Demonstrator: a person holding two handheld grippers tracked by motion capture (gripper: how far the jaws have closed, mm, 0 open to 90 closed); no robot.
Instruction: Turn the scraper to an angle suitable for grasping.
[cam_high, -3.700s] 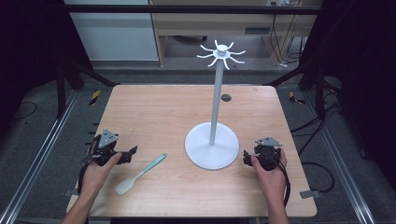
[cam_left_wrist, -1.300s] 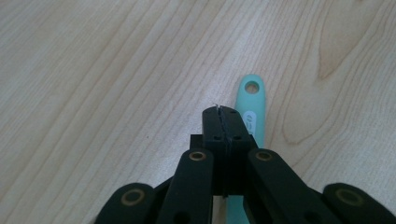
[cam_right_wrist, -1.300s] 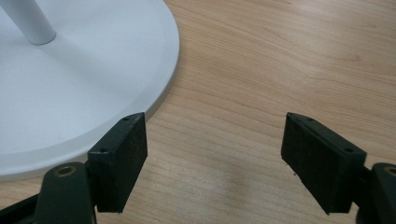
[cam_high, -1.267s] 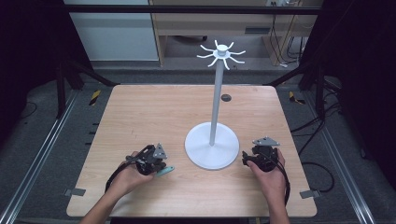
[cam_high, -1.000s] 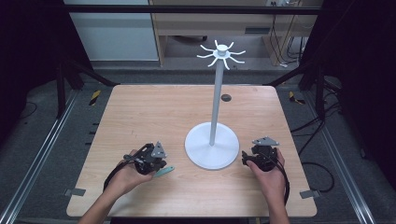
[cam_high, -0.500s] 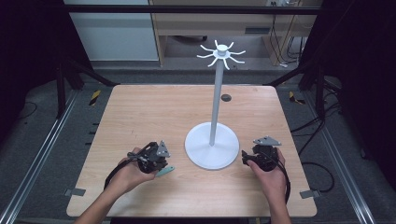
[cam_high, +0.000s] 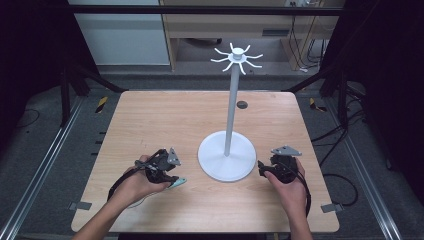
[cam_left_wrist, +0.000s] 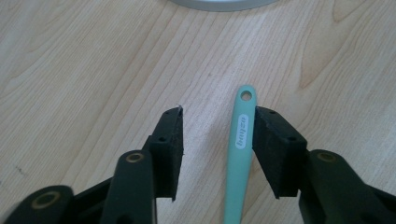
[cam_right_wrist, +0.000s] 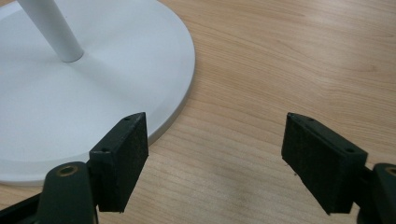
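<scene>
Moved rightward across the table, the left gripper (cam_left_wrist: 217, 135) straddles the teal utensil handle (cam_left_wrist: 239, 154), jaws apart, one pad seemingly touching it. Right gripper (cam_right_wrist: 215, 154) rests spread beside the white stand base (cam_right_wrist: 70, 102).

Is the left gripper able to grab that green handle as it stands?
Probably yes. The left gripper is open with the green handle lying between its jaws on the table, against one jaw and clear of the other. Nothing blocks it.
</scene>
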